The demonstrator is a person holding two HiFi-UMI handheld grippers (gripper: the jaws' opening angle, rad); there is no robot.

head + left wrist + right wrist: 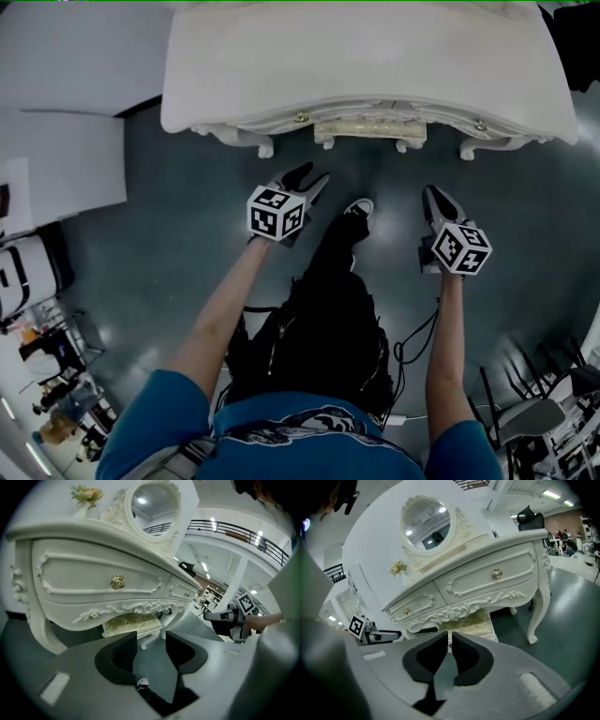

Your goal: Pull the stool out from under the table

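Observation:
The white dressing table [366, 56] stands ahead of me, with carved drawers [93, 578] and curved legs [536, 616]. The stool [370, 129] is tucked under it; only its pale front edge shows in the head view. Its gold-patterned cushion [132, 623] [476, 620] shows in both gripper views. My left gripper [309, 178] [151, 641] hangs short of the table front, jaws apart with nothing between them. My right gripper [433, 197] [450, 641] points at the stool from the right, jaws a narrow slit apart and holding nothing. Neither gripper touches the stool.
My leg and shoe [358, 208] stand between the two grippers on the dark floor. White panels [56, 169] lie to the left, and chairs [534, 412] crowd the lower right. An oval mirror [425, 524] and a small flower [86, 495] sit on the table top.

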